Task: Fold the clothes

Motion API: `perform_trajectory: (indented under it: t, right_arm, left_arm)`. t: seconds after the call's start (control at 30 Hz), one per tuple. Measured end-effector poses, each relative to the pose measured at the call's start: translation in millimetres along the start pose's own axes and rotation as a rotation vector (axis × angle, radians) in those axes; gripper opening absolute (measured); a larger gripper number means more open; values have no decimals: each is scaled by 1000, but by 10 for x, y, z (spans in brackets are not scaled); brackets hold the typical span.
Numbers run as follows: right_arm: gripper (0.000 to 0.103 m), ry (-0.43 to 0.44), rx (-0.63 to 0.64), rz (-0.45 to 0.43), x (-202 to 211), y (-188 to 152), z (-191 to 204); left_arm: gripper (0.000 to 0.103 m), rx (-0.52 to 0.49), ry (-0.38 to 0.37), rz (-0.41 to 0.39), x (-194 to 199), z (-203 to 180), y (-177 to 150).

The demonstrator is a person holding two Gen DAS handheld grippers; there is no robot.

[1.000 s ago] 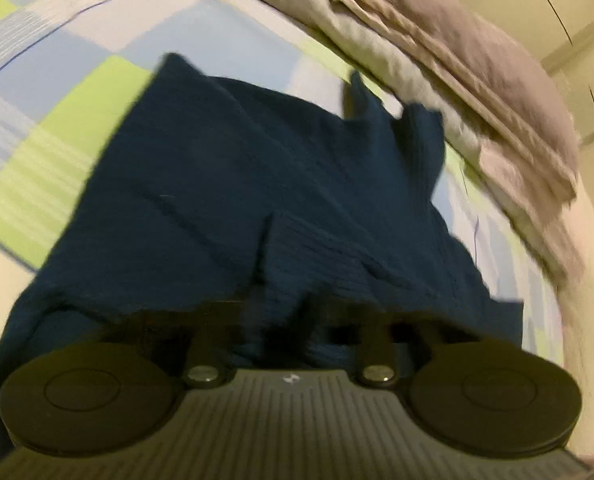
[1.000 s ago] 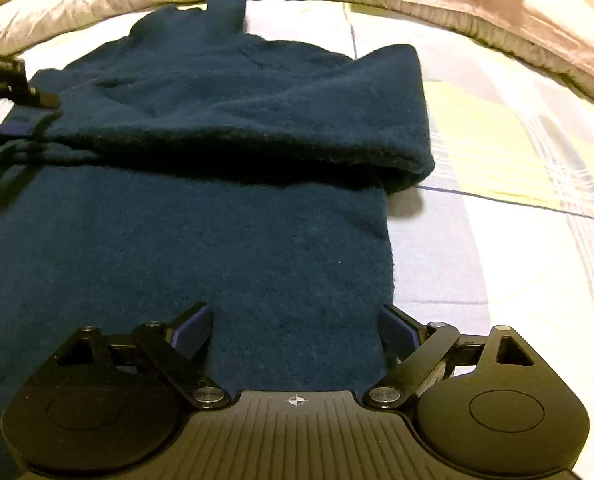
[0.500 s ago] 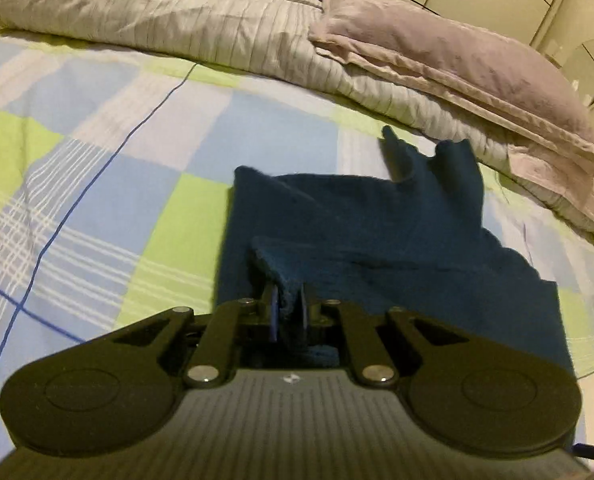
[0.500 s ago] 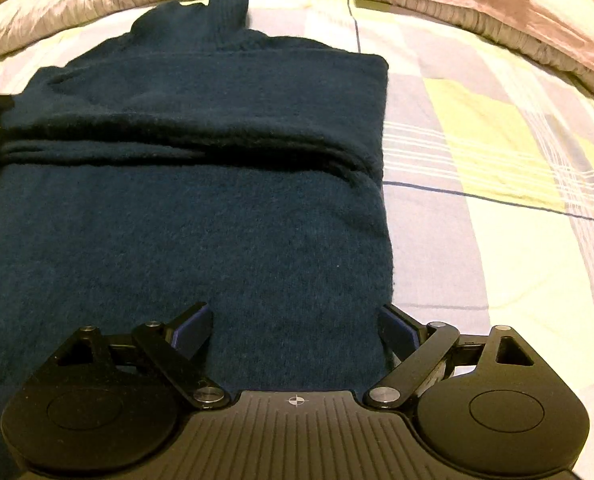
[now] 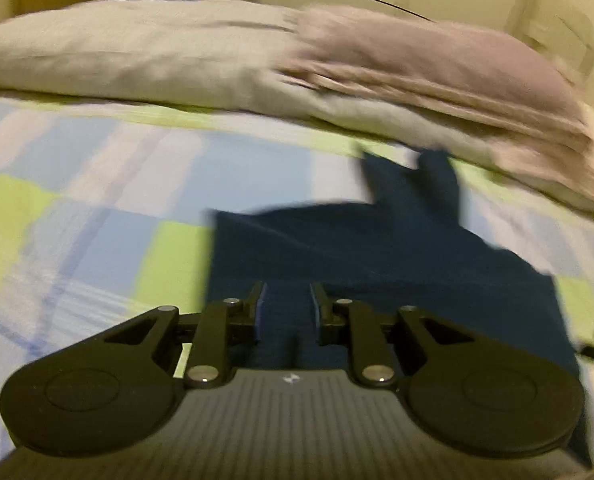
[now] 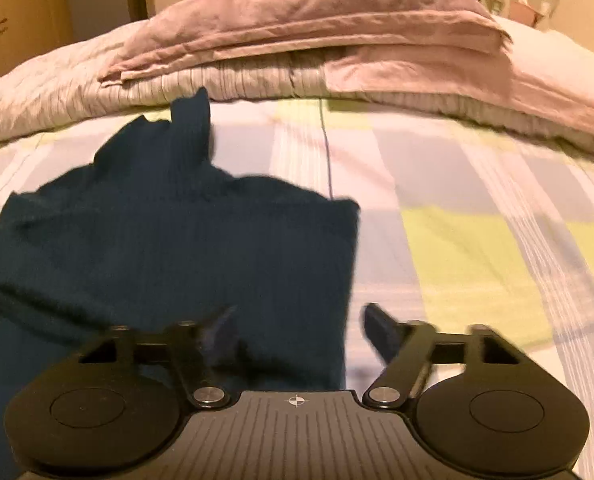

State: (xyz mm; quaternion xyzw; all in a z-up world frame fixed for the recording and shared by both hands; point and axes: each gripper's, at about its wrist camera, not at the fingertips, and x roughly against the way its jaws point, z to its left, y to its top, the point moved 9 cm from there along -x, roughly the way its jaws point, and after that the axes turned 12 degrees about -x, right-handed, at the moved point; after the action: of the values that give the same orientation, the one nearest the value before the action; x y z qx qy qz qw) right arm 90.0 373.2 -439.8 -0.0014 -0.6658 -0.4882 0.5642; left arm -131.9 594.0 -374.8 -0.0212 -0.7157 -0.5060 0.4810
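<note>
A dark navy knit sweater (image 5: 377,248) lies on the checked bedspread, its sides folded in, collar pointing toward the pillows. In the left wrist view my left gripper (image 5: 287,304) is open with a narrow gap, hovering over the sweater's near left part and holding nothing. In the right wrist view the sweater (image 6: 185,240) fills the left half. My right gripper (image 6: 301,324) is wide open over the sweater's right edge, its left finger over the fabric and its right finger over the bedspread. Both views are blurred by motion.
The blue, green and white checked bedspread (image 6: 477,240) stretches right of the sweater and left of it (image 5: 77,220). Grey striped bedding and mauve pillows (image 6: 317,20) are piled at the head of the bed. A wooden door (image 6: 13,12) stands at far left.
My left gripper has let go of the sweater fold it was pinching and opened. Both grippers have pulled back and tilted up, so the pillows show more. The sweater's fold now lies flat.
</note>
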Motion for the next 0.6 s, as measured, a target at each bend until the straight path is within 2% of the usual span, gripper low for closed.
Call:
perform_trajectory:
  t: [0.07,0.1,0.2,0.33,0.4,0.47,0.53,0.6]
  right_arm:
    - [66,17,5,0,-141,49,44]
    - [66,35,18,-3,-216,57,80]
    - [67,24,72,75,-508,-37,76]
    - [66,42,45,65,-479,79,54]
    - [66,74,57,38,-450,150,128]
    - [66,96,70,28,-482,198,195]
    - [66,88,79,57,-650,189,225]
    - [66,80,68,93,-804,191,199]
  left_arm:
    - [18,-85,-10,33,-149,-106,-77]
    - [20,-81,-2,48,-205,-60,-122]
    - [8,-37,29,91,-357,126,-256]
    - [10,-8,37,42,-214,202,-76]
    - [10,-7,-19,12,-214,130,9]
    - [11,-29,-30,22,-301,64,33]
    - [13,-47,0,95,-493,75,-62]
    - [13,5,0,99,-564,157,-57]
